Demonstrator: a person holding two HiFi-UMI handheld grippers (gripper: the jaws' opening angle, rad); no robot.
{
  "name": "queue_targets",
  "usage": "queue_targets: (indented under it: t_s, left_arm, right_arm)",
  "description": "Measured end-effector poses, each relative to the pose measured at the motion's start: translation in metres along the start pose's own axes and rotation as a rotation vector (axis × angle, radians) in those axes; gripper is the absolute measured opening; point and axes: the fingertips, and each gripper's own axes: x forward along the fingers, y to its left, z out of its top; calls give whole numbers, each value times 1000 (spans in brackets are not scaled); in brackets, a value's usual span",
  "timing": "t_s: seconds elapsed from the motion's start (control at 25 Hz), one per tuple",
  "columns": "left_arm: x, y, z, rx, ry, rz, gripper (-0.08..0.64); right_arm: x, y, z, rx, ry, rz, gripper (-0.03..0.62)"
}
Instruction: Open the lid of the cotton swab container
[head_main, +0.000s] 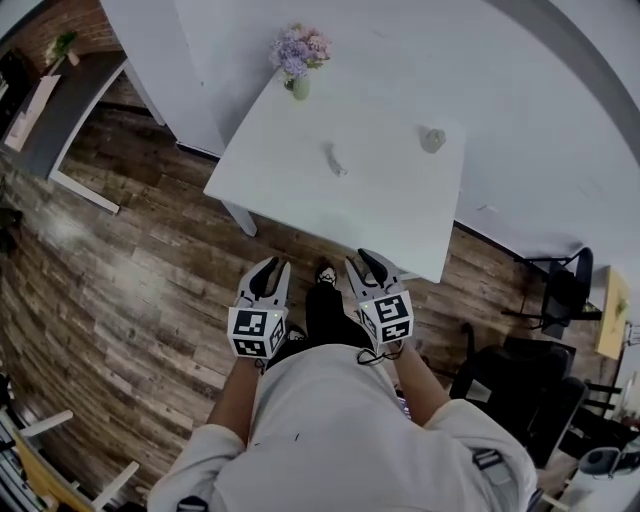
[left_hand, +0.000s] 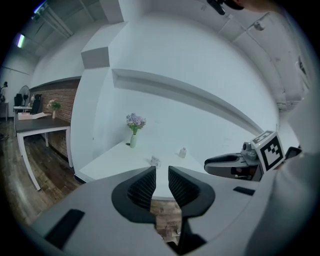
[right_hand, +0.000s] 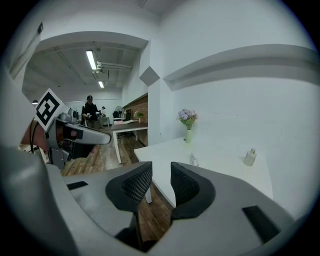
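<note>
A small clear container (head_main: 335, 160), too small for me to make out its lid, stands near the middle of the white table (head_main: 290, 190); it also shows in the left gripper view (left_hand: 155, 161) and the right gripper view (right_hand: 193, 160). Both grippers hang in front of the person's body, short of the table's near edge and well apart from the container. My left gripper (head_main: 268, 275) (left_hand: 161, 172) has a narrow gap between its ribbed pads with nothing in it. My right gripper (head_main: 366, 266) (right_hand: 161, 170) stands likewise, open and empty.
A vase of purple flowers (head_main: 299, 60) stands at the table's far left corner and a small pale bottle (head_main: 432, 140) near its far right. Dark office chairs (head_main: 545, 330) stand to the right. A grey desk (head_main: 60, 110) is at the far left. A person (right_hand: 90, 111) stands far off.
</note>
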Motion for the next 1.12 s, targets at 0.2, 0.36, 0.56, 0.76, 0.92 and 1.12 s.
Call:
queue_targets:
  t_s: [0.2,0.36,0.56,0.76,0.92,1.12]
  left_arm:
    - [42,24,4,-20,33,33,89]
    - [76,43,-7,-54,97,76,89]
    - [119,53,-2,-78,134,89,87]
    - [158,57,13,-106,145,95,87]
    - [178,58,19,-106,164,116,86]
    - [194,58,16,-121,203,155,84]
  right_arm:
    - [54,-44,-4,22,35,1,106]
    - [98,-78,-9,38,78,10,109]
    - [145,-118,-15,47,128,26,123]
    - [185,-153,-23,54,186,38,172]
    - [212,-172,-31,59,225,61,202]
    - [238,-183,-41,68,261,94,217]
